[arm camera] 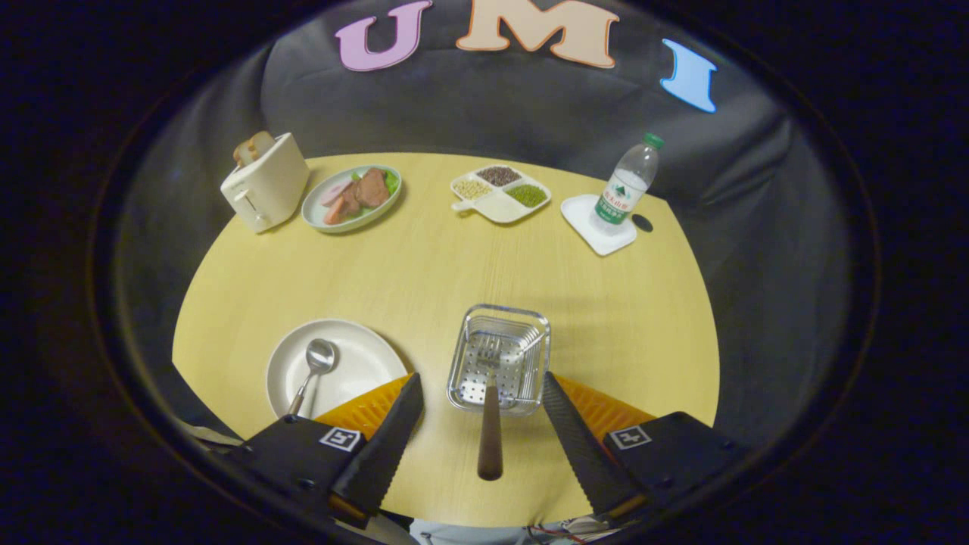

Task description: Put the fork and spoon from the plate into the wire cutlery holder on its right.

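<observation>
Fork [490,409] leans in the wire cutlery holder [500,358], tines down against the perforated floor and the brown handle sticking out over the near rim, its end in the gap between the fingers. Neither finger touches that handle; the gripper [484,393] stands wide, its tips flanking the holder's near corners. Spoon [313,371] lies on the white plate [363,363] at about nine o'clock from the holder, bowl pointing away and handle running back toward the left finger. Both plate and holder sit on the yellow wooden table [424,265]. Farther off, at about eleven o'clock from the holder, a cream toaster [266,185] with bread in its slot stands just beside a pale green dish of sliced meat and greens [352,197]. At twelve o'clock is a divided tray of grains and beans [500,193]. At one o'clock a water bottle [628,185] with a green cap stands upright on a small white tray [587,227].
</observation>
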